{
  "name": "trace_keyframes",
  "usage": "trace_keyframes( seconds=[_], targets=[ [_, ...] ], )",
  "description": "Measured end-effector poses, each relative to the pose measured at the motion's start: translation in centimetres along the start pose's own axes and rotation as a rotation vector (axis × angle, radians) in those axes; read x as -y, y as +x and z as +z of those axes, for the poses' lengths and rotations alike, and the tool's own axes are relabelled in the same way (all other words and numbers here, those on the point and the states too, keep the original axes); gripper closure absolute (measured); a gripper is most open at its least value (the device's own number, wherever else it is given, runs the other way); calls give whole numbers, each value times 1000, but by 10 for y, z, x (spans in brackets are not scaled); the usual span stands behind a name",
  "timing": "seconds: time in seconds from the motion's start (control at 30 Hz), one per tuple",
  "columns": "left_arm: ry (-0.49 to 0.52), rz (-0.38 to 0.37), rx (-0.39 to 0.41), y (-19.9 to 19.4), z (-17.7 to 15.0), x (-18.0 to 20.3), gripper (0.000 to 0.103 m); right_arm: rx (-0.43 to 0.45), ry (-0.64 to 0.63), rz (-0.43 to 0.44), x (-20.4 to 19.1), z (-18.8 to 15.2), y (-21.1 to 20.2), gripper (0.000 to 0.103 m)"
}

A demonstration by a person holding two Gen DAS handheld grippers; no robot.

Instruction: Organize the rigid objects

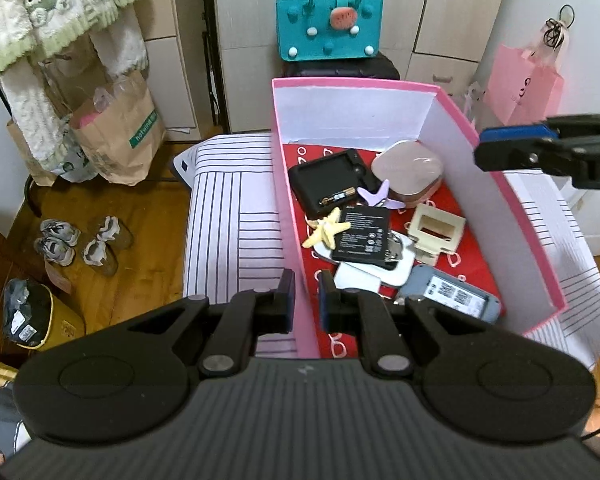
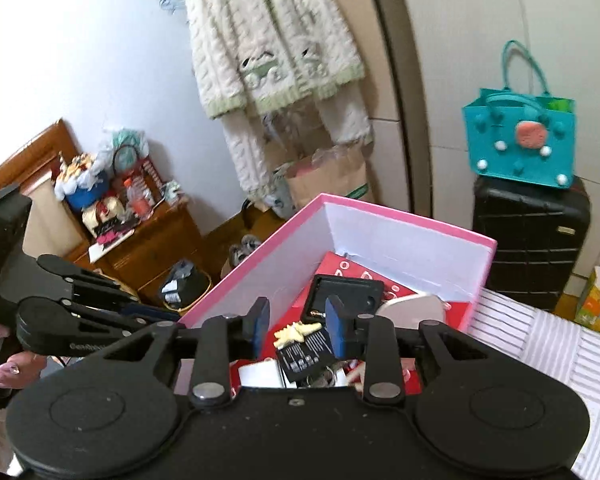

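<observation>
Pink cardboard box [image 1: 512,216] is sitting on the striped bedding [image 1: 228,216], holding the rigid items: a black battery [image 1: 362,236], a yellow starfish clip [image 1: 327,229], a grey device [image 1: 452,294]. These are likely light, stiff and smooth; grasp each across its narrow edges. Left gripper [image 1: 306,304] is hovering at the box's near wall, jaws nearly together, gripping nothing. Right gripper [image 2: 298,326] is standing parted and empty above the contents.
</observation>
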State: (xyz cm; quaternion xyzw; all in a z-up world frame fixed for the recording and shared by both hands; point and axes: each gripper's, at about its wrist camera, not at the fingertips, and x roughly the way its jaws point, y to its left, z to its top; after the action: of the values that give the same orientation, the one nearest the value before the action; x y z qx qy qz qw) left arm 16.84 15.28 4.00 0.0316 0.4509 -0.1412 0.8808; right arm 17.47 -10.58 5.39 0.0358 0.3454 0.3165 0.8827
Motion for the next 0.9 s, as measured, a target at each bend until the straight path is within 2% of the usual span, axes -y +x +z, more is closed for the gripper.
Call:
trace_keyframes(
  seconds=[0.13, 0.33, 0.5, 0.53, 0.6, 0.63, 0.67, 0.7, 0.77, 0.9],
  targets=[
    [7, -6, 12, -14, -6, 10, 92, 16, -2, -30, -3, -10, -20, 67],
    [20, -10, 22, -32, -15, 29, 91, 46, -37, -46, -15, -26, -57, 60],
    [26, -14, 16, -44, -23, 49, 90, 22, -49, -68, -20, -41, -73, 56],
    [24, -15, 6, -45, -24, 53, 90, 8, -46, -84, -20, -45, -75, 52],
    [26, -9, -22, -47, -28, 61, 87, -9, -38, -115, -20, -50, -83, 29],
    [25, -10, -32, -48, -30, 64, 83, -16, -21, -141, -20, -52, -86, 12],
    [25, -11, -40, -49, -32, 67, 77, -22, 2, -177, -21, -56, -91, 2],
    [26, -13, -46, -50, -34, 72, 74, -18, 18, -210, -22, -61, -97, 1],
    [26, -15, -43, -51, -38, 79, 60, 6, 31, -255, -23, -68, -110, 1],
    [15, -43, -42, -53, -44, 93, 43, 50, 70, -255, -20, -83, -135, 1]
  ],
)
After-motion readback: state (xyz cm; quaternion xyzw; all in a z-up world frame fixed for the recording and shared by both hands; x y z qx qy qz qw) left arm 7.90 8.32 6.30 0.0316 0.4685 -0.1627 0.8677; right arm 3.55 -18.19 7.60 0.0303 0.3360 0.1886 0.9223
